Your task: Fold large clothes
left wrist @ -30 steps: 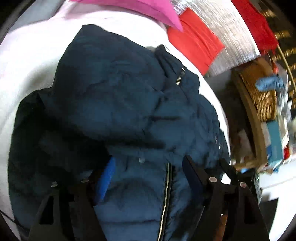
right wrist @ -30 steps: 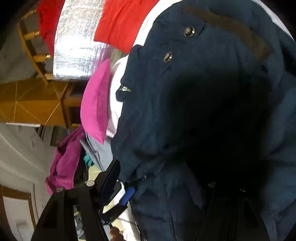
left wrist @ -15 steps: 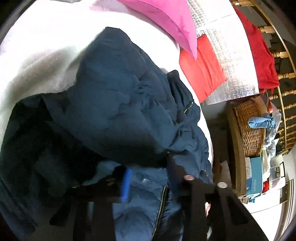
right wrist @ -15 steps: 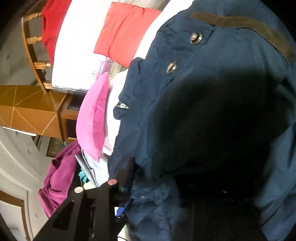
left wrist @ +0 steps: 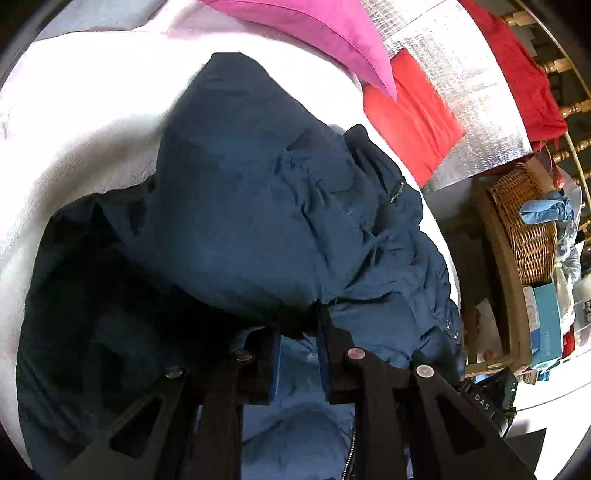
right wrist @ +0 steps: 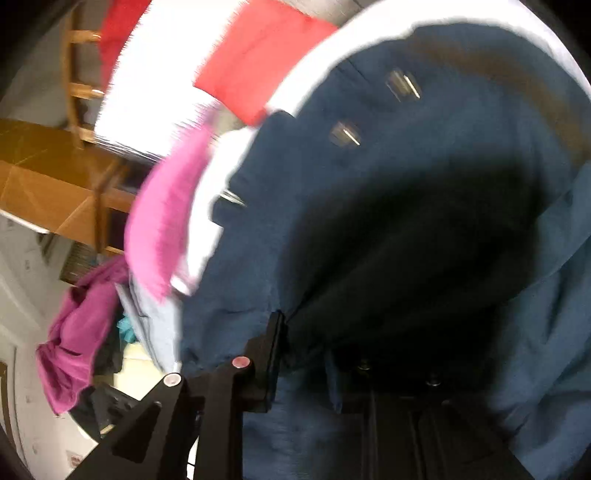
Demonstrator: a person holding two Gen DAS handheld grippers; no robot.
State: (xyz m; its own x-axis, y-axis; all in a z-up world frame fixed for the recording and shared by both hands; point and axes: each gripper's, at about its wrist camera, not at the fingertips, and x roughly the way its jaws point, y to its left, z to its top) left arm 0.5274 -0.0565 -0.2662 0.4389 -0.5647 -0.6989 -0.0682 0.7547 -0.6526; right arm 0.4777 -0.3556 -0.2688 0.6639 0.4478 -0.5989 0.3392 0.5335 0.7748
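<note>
I am looking at a dark navy padded jacket (left wrist: pixel 251 221), lying rumpled on a white bed cover (left wrist: pixel 74 147) and filling the middle of both wrist views. Its quilted fabric is bunching into folds, with a zip pull at about two o'clock and metal snaps (right wrist: pixel 345 134) streaking in the right view. My left gripper (left wrist: pixel 297 332) has just been closing, and its fingers are pinching a fold of the jacket at six o'clock. My right gripper (right wrist: pixel 306 343) has also just been closing; its left finger is pressing into the jacket edge, while the other finger is sitting in deep shadow and I am barely making it out. The right view is blurring badly. A pink pillow (left wrist: pixel 314 33) is lying at twelve o'clock, a red cloth (left wrist: pixel 410 125) at one o'clock, and a wicker basket (left wrist: pixel 524 221) at three o'clock beside the bed. A magenta garment (right wrist: pixel 77 332) is hanging at eight o'clock in the right view.
</note>
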